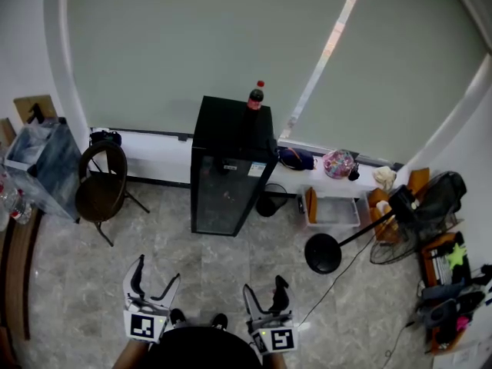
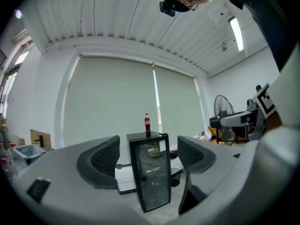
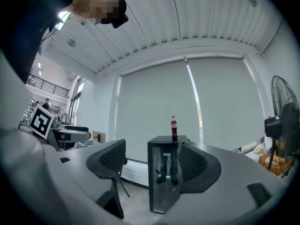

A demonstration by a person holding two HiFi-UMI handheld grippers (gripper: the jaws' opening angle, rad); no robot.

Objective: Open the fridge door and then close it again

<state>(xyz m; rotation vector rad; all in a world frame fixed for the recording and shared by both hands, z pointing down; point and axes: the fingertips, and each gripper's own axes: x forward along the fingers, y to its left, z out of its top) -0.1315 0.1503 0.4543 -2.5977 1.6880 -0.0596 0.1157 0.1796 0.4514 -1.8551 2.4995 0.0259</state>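
1. Black and glass-fronted, the fridge (image 1: 229, 167) stands against the window wall with its door shut. A cola bottle (image 1: 256, 96) stands on its top.
2. The left gripper (image 1: 157, 274) and right gripper (image 1: 264, 290) hover well in front of the fridge. Both have their jaws spread with nothing between them.
3. A jerky pull or a slammed close could rock the fridge and topple the bottle.
4. A round fan base (image 1: 323, 254) sits on the floor to the fridge's right and a chair (image 1: 100, 183) to its left. A wide door swing could hit one of them, but I cannot tell which side is hinged.
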